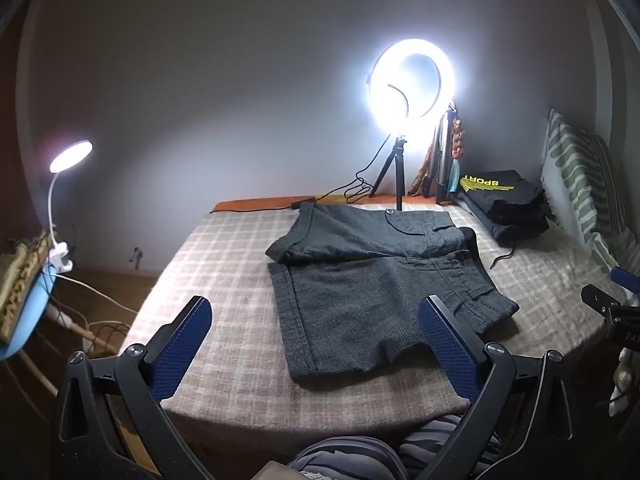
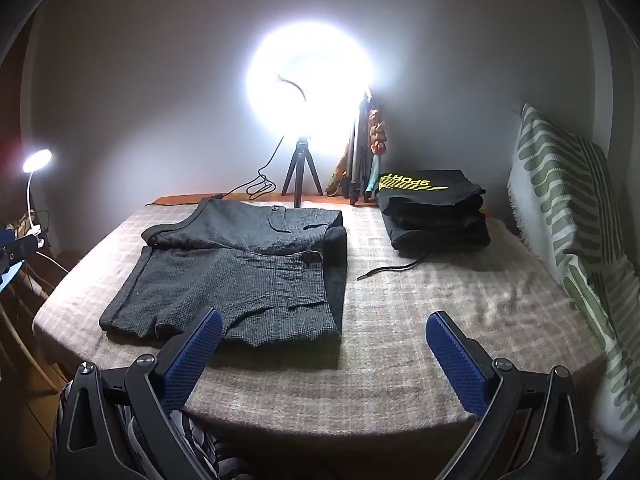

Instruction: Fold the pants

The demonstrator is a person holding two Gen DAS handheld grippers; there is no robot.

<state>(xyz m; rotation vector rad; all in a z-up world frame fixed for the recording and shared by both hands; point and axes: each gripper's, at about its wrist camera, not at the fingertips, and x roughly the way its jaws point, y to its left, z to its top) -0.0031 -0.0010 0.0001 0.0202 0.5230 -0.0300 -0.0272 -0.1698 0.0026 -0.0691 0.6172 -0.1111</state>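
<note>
Dark grey checked shorts (image 1: 372, 280) lie spread flat on a plaid-covered table (image 1: 224, 256), legs toward the left, waistband toward the right. They also show in the right wrist view (image 2: 240, 268), with the dark waistband (image 2: 336, 268) on their right side. My left gripper (image 1: 316, 316) is open and empty, held above the near edge of the shorts. My right gripper (image 2: 324, 334) is open and empty, held over the table near the waistband's front corner, its left finger (image 2: 192, 360) over the shorts' near edge.
A lit ring light on a tripod (image 1: 412, 84) stands at the table's back. A stack of folded black clothes (image 2: 434, 208) with a loose cord lies at the back right. A striped cushion (image 2: 572, 216) is on the right, a desk lamp (image 1: 70, 156) on the left.
</note>
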